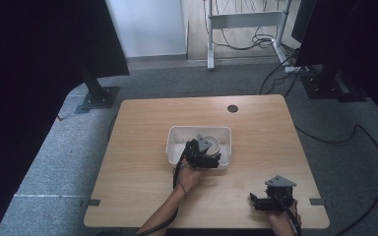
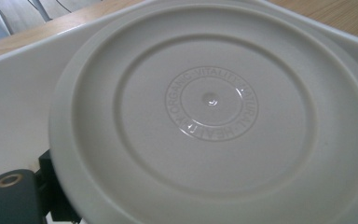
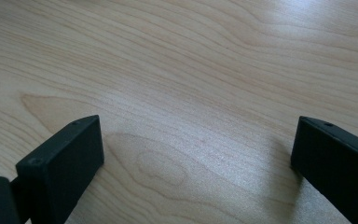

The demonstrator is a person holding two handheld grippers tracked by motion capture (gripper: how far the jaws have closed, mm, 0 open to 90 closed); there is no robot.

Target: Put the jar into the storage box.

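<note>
A white rectangular bin [image 1: 177,132] stands at the middle of the wooden table [image 1: 142,123], and a round cream plate [image 1: 211,143] lies in it. My left gripper [image 1: 203,153] hangs over the bin's near edge, right at the plate. In the left gripper view the plate's ringed face [image 2: 209,116] with raised lettering is very close, inside the bin wall [image 2: 9,93]. The plate's rim covers part of one black jaw at the lower left, and the other jaw is hidden. My right gripper [image 1: 262,201] [image 3: 198,154] rests low over bare wood near the front right corner, open and holding nothing.
A round cable hole [image 1: 233,108] sits near the table's far edge. Dark monitor stands [image 1: 98,93] and a white frame [image 1: 246,19] stand on the grey carpet beyond. Cables [image 1: 369,142] run across the floor at the right.
</note>
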